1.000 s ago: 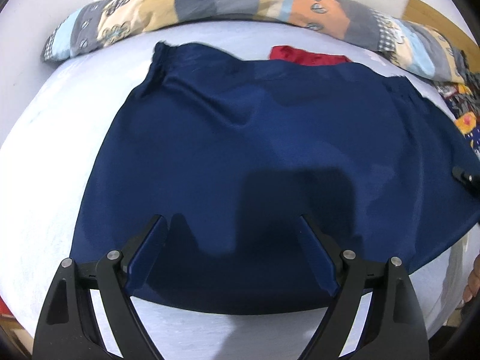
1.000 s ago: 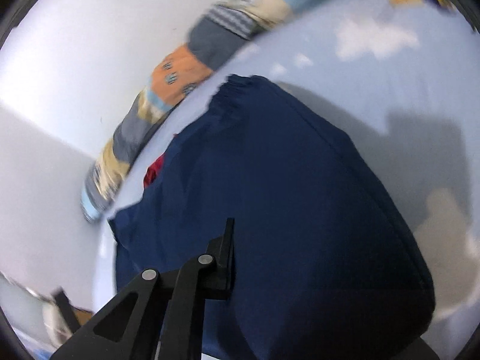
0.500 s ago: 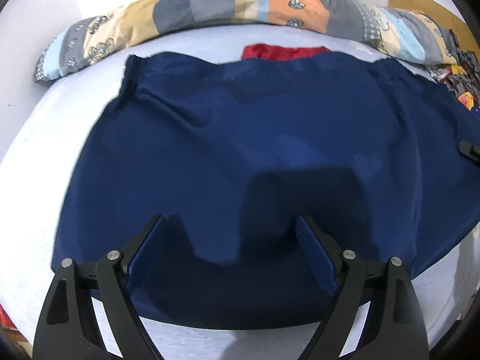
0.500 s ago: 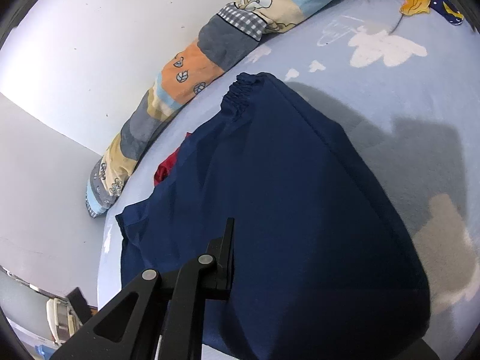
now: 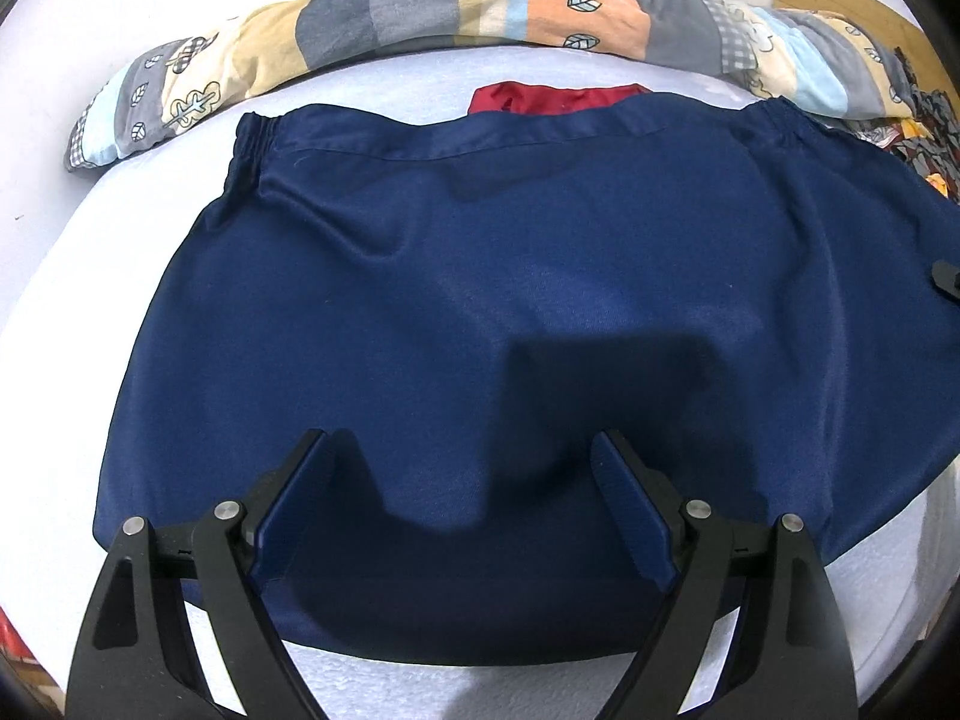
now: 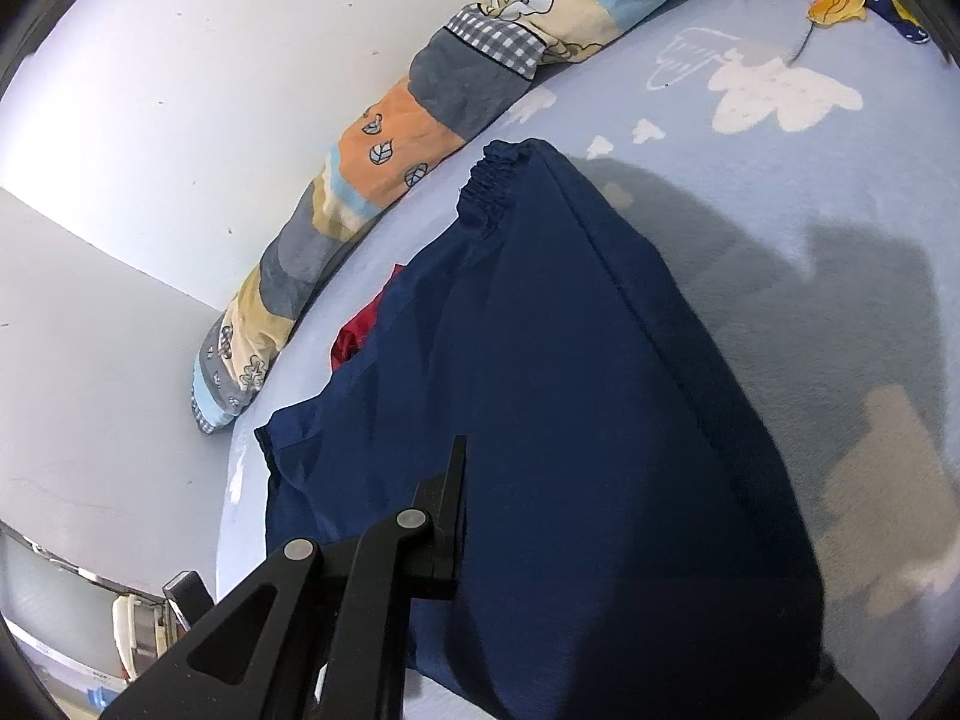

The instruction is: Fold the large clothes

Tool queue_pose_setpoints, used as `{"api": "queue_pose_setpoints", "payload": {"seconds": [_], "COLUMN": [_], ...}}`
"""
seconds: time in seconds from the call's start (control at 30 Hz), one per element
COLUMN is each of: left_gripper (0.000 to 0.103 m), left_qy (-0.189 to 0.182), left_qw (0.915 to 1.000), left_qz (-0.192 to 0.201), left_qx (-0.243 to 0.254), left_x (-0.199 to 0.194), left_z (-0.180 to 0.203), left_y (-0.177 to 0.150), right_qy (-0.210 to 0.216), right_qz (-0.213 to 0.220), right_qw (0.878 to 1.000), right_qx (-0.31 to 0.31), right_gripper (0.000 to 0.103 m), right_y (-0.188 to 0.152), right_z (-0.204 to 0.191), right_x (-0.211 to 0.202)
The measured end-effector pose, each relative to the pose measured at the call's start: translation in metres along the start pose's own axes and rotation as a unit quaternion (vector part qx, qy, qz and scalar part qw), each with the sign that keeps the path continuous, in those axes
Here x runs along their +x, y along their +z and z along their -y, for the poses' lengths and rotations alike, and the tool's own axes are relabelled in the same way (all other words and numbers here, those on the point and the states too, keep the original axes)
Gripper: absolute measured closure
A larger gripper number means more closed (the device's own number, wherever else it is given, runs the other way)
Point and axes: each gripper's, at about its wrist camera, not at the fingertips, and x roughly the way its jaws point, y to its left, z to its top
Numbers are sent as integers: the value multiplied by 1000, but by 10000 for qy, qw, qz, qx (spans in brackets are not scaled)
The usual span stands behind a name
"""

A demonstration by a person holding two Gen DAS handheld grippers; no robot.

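- The navy garment [image 5: 480, 300] lies spread flat on the pale blue bed sheet [image 6: 780, 138], elastic waistband toward the patchwork bolster [image 5: 420, 18].
- The left gripper [image 5: 462, 516] hovers over the near hem, jaws spread wide, nothing between them.
- The right gripper [image 6: 462, 516] looks pinched shut on the garment's side edge.
- Looks like fold setup: next the left needs to drop and nip the hem.
- Only the left view shows the red cloth [image 5: 552, 99] clearly; only the right shows the cloud print.

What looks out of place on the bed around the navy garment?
A red cloth pokes out from under the waistband of the navy garment, between it and the patchwork quilt roll. Otherwise the garment lies fairly flat on the bedsheet.
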Motion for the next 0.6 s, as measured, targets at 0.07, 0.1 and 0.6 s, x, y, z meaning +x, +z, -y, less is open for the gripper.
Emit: {"api": "queue_pose_setpoints", "payload": {"seconds": [0.07, 0.1, 0.6], "left_gripper": [15, 15, 15], "left_qy": [4, 8, 107], "left_qw": [10000, 10000, 9998], "left_qz": [4, 3, 96], "left_qx": [9, 15, 156], "left_x": [0, 0, -1], "left_z": [0, 0, 6], "left_y": [0, 0, 1], "right_qy": [9, 15, 48], "right_qz": [-2, -7, -4], "right_qw": [10000, 10000, 10000], "right_qx": [7, 6, -19], "right_gripper": [88, 88, 88], "right_y": [0, 0, -2], "right_z": [0, -1, -7], "right_x": [0, -1, -3]}}
